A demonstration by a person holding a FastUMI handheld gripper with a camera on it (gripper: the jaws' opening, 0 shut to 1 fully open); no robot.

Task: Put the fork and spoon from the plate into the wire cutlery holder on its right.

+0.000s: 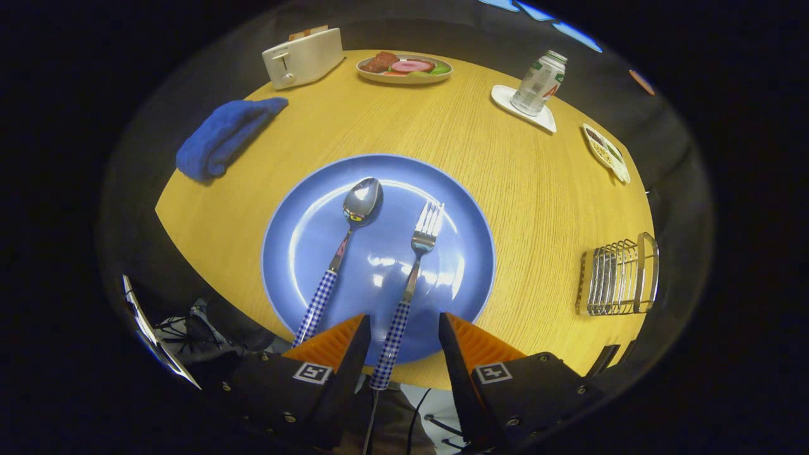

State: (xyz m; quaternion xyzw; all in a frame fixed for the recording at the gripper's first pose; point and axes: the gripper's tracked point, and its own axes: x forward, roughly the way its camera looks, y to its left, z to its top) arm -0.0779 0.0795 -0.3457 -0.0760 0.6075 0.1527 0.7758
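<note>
Straddling the fork [411,278] handle, the gripper [402,332] is spread wide, pinching nothing; spoon [344,253] lies left on the plate [461,253], holder [619,278] far right. Centre, lower, then close squarely on the handle.

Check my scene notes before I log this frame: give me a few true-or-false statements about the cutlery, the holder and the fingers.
1. The spoon and fork both lie on the blue plate. True.
2. The gripper is shut on the spoon. False: its fingers are open, with the fork's checked handle between them.
3. The wire cutlery holder already has a fork in it. False: it holds no cutlery.
4. A blue cloth lies beyond the plate, near the toaster. True.
</note>
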